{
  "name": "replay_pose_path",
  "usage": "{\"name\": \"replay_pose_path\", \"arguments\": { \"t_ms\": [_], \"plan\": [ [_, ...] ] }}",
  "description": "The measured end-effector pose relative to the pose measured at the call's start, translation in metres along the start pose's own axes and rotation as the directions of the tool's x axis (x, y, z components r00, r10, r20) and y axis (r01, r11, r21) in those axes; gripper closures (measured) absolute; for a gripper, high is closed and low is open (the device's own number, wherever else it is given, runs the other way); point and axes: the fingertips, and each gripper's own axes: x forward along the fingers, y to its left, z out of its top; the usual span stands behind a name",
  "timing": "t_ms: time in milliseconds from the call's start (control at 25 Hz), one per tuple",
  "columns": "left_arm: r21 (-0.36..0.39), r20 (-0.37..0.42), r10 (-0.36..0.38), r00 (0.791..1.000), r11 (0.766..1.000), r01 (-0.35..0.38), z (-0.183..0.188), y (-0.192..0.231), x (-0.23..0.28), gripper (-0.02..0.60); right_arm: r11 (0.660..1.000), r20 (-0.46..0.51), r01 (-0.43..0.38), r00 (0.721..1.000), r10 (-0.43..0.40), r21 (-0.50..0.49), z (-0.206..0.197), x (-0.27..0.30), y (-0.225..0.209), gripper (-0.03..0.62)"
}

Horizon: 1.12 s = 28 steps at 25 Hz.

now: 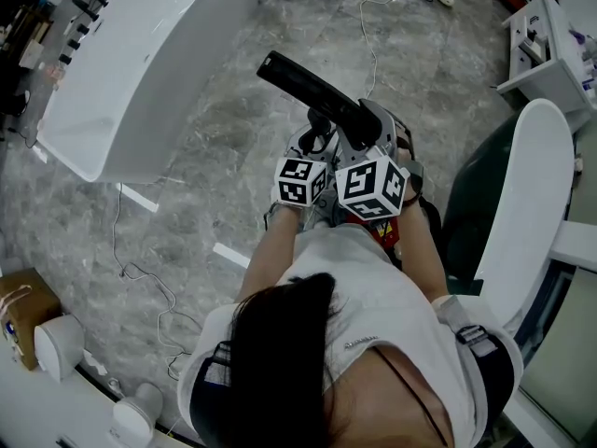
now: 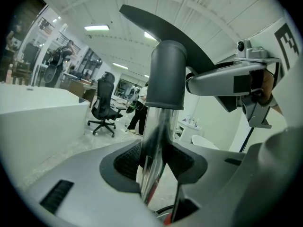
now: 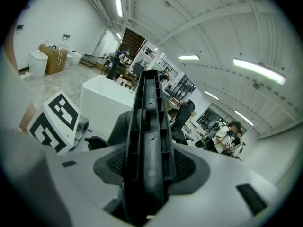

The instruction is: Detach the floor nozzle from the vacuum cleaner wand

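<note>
A person holds one vacuum nozzle [image 1: 312, 90] and one wand [image 2: 154, 145] above a grey stone floor [image 1: 205, 203], using two grippers. The left gripper [image 2: 154, 167] is clamped on the shiny wand tube, just below the dark collar [image 2: 165, 74] that sits over the tube's end. The right gripper [image 3: 147, 167] is clamped on the nozzle's ribbed dark body. Their two marker cubes [image 1: 300, 182] sit side by side. The nozzle's long axis runs away from the person, with its free end pointing toward one white tub [image 1: 121, 73]. One cardboard box [image 1: 17, 306] stands at the floor's near left edge; its contents cannot be seen.
</note>
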Motion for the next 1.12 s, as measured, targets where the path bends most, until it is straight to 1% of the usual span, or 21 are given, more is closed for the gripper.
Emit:
{"name": "replay_pose_path", "arguments": {
  "t_ms": [240,320,360,400,440,480,520,600,680,760,920,1120],
  "plan": [
    [-0.007,-0.002,-0.013,1.000,1.000,0.013,0.001,0.001,0.000,0.422,0.999,0.001,0.033,0.999,-0.033,-0.017,0.003,-0.001,0.001,0.367],
    [-0.012,-0.001,-0.013,1.000,1.000,0.013,0.001,0.001,0.000,0.422,0.999,0.020,0.050,0.999,-0.049,-0.007,0.004,-0.003,0.001,0.367],
    [-0.018,-0.001,-0.008,1.000,1.000,0.008,0.000,0.003,-0.001,0.422,0.998,0.051,0.059,0.997,-0.061,0.038,0.008,-0.006,-0.003,0.367],
    [-0.024,-0.002,-0.002,1.000,1.000,0.002,0.000,0.007,-0.003,0.422,0.991,0.098,0.063,0.992,-0.075,0.120,0.017,-0.010,-0.012,0.367],
    [-0.027,-0.004,-0.001,1.000,1.000,0.001,0.001,0.010,-0.004,0.422,0.976,0.149,0.060,0.984,-0.093,0.211,0.031,-0.014,-0.027,0.367],
    [-0.023,-0.008,-0.005,1.000,1.000,0.005,0.001,0.012,-0.004,0.422,0.961,0.188,0.064,0.975,-0.118,0.270,0.046,-0.018,-0.046,0.367],
    [-0.016,-0.014,-0.011,1.000,1.000,0.011,0.001,0.012,-0.004,0.422,0.955,0.213,0.085,0.965,-0.150,0.285,0.059,-0.022,-0.064,0.367],
    [-0.012,-0.018,-0.015,1.000,1.000,0.015,-0.003,0.009,-0.006,0.422,0.954,0.245,0.129,0.949,-0.197,0.269,0.077,-0.033,-0.088,0.367],
    [-0.014,-0.015,-0.014,1.000,1.000,0.014,-0.005,0.008,-0.009,0.422,0.949,0.269,0.122,0.942,-0.203,0.292,0.084,-0.042,-0.094,0.367],
    [-0.015,-0.016,-0.016,1.000,1.000,0.015,-0.005,0.008,-0.010,0.422,0.944,0.267,0.108,0.943,-0.196,0.313,0.083,-0.044,-0.091,0.367],
    [-0.018,-0.015,-0.014,1.000,1.000,0.014,-0.002,0.010,-0.012,0.422,0.943,0.252,0.091,0.951,-0.178,0.320,0.079,-0.041,-0.086,0.367],
    [-0.022,-0.014,-0.009,1.000,1.000,0.008,-0.003,0.009,-0.013,0.422,0.939,0.259,0.081,0.950,-0.174,0.333,0.078,-0.041,-0.086,0.367]
  ]
}}
